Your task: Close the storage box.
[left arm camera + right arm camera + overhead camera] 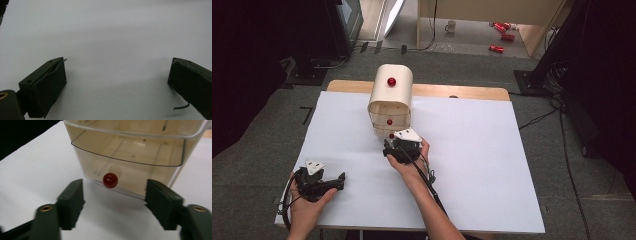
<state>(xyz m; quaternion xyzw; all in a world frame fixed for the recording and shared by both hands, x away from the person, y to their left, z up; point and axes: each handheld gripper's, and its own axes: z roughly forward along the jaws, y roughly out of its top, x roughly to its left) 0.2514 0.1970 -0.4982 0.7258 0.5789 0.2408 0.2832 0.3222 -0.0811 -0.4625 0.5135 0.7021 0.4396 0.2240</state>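
Red knob (110, 180) unlabelled on drawer (130, 173); both grippers' jaws gape, holding nothing.

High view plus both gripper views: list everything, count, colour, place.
drawer unit: 1, cream with clear drawers, far middle of the sheet
red knobs: 3, one on top, two on drawer fronts
bottom drawer: 1, clear, pulled out slightly
white sheet: 1, covers the wooden table
cans: several, red, floor beyond
mug: 1, pale, floor beyond
left gripper: black, open, resting near left
right gripper: black, open, fingers either side of the bottom knob, not touching
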